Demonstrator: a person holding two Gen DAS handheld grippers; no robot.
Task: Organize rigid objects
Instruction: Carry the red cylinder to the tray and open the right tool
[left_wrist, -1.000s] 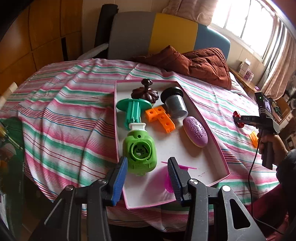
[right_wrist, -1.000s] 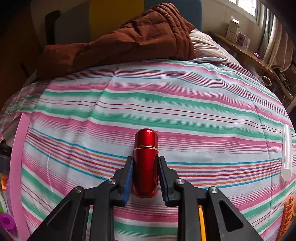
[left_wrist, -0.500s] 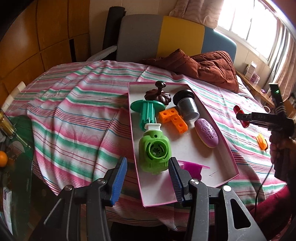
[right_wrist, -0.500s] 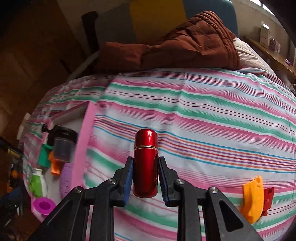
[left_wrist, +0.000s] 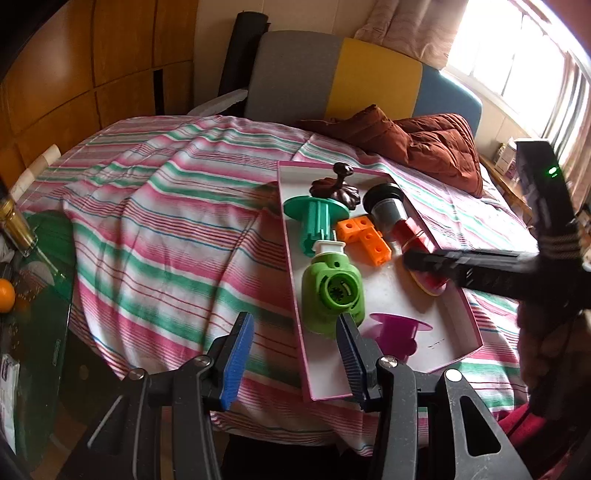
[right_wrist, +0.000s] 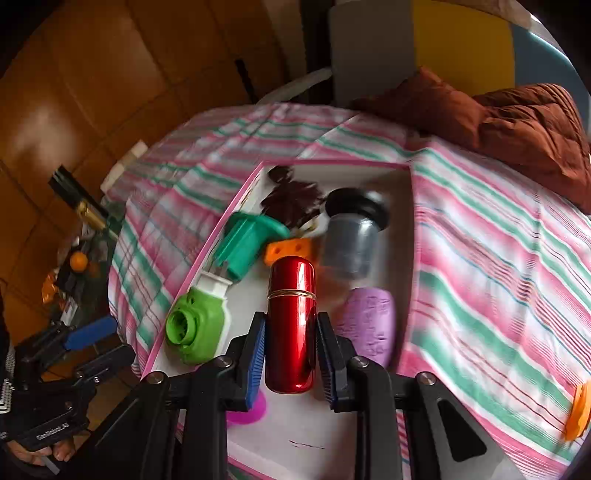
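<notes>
My right gripper (right_wrist: 290, 343) is shut on a shiny red cylinder (right_wrist: 291, 317) and holds it over the pink-rimmed white tray (right_wrist: 404, 236). The tray (left_wrist: 295, 280) holds a green toy camera (left_wrist: 332, 291), a teal spool (left_wrist: 314, 218), orange blocks (left_wrist: 364, 236), a dark brown knob piece (left_wrist: 334, 188), a grey jar with a black lid (left_wrist: 386, 206), a purple oval (right_wrist: 369, 325) and a magenta spool (left_wrist: 397, 330). My left gripper (left_wrist: 293, 350) is open and empty at the tray's near left corner. In the left wrist view the right gripper (left_wrist: 417, 254) reaches over the tray from the right.
The tray lies on a bed with a striped pink, green and white cover (left_wrist: 166, 229). A brown jacket (left_wrist: 424, 147) lies at the back. An orange clip (right_wrist: 578, 410) lies on the cover to the right. A glass side table with an orange (left_wrist: 5, 295) stands at the left.
My right gripper has carried the red cylinder leftward from the bare bed cover to above the tray. My left gripper has drawn back and left a little, still open.
</notes>
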